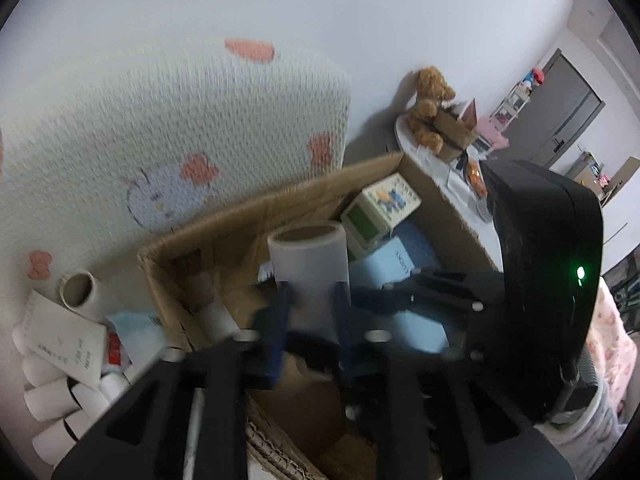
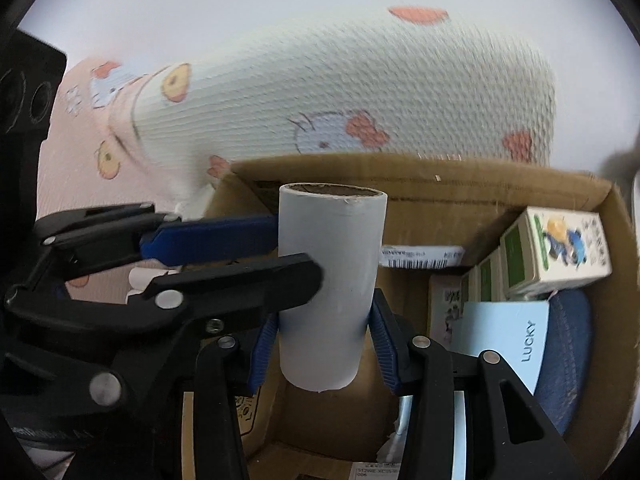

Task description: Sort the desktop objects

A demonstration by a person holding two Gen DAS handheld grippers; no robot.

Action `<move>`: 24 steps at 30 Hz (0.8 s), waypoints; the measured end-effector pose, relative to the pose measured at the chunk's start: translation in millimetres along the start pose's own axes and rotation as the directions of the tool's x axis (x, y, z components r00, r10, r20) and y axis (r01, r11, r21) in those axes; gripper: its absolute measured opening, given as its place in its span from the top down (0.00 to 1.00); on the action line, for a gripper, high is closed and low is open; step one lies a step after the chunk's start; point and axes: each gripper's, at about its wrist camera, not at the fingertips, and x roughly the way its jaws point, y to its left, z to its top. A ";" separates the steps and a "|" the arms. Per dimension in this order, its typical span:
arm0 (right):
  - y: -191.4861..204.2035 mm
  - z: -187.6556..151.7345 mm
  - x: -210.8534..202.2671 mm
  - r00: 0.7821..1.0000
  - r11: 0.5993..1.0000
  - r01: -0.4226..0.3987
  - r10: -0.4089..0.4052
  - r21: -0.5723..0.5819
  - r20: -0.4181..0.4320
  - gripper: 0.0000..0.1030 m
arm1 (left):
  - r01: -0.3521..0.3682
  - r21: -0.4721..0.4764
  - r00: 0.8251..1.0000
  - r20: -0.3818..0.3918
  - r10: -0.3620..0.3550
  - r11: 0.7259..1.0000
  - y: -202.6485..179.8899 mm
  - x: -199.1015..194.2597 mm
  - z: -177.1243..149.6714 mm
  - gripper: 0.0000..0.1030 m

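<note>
Cardboard box (image 2: 500, 192) sits against a patterned pillow (image 2: 360, 92) and white wall (image 1: 320, 0).

Patterned pillow (image 1: 172, 128) blurred, blue book (image 2: 508, 336) partly hidden

Small carton (image 2: 560, 248) lies inside cardboard box (image 2: 480, 200), right

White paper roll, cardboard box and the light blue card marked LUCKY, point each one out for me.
white paper roll (image 2: 332, 280): right wrist view, middle of its side wall.
cardboard box (image 2: 500, 196): right wrist view, inner face of its far wall.
light blue card (image 2: 504, 340): right wrist view, bare face beside the word LUCKY.
</note>
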 end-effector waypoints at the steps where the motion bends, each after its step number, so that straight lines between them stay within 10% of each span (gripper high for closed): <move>1: -4.1 0.1 2.6 1.000 1.000 -0.004 0.004 0.012 -0.008 0.60 | 0.010 -0.006 1.000 -0.020 -0.010 1.000 1.7 4.4 -0.7 0.97; 24: -7.4 3.7 85.0 0.939 0.993 0.092 -0.063 0.072 -0.337 0.60 | -0.099 0.036 0.994 0.050 0.098 0.994 13.4 -5.6 -22.5 0.99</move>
